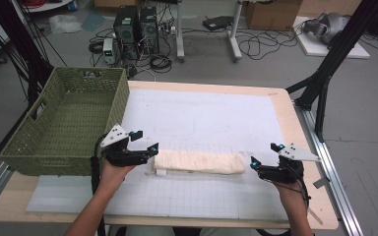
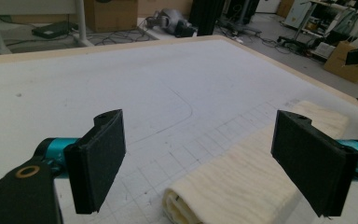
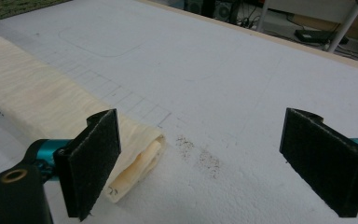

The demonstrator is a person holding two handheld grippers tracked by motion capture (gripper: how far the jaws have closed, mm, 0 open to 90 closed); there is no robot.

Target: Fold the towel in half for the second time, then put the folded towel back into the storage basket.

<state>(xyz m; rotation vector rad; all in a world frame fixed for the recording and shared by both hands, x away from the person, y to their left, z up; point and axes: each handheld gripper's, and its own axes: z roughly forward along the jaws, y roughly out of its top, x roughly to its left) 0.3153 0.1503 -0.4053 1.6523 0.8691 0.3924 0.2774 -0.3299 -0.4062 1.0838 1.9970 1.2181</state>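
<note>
Towel (image 1: 199,162) folded into a long strip, lying crosswise on white mat (image 1: 211,118) near front of surface (image 1: 285,105). Left gripper (image 1: 144,143) at towel's left end, fingers (image 2: 98,165) spread wide, nothing between them yet. Right gripper (image 1: 263,155) just off right end, fingers (image 3: 91,161) likewise spread, empty. Basket (image 1: 66,123) at left rear, touching nothing of the towel.

Likely step: seize both ends for another fold or a lift (toward basket, perhaps). To do well: lower each pair level with mat, straddle all layers at each end, not top ply alone. Close both together. Lift evenly, keep strip taut so folds hold. Loose inner layers at right end (image 3: 140,161) could slip out.
</note>
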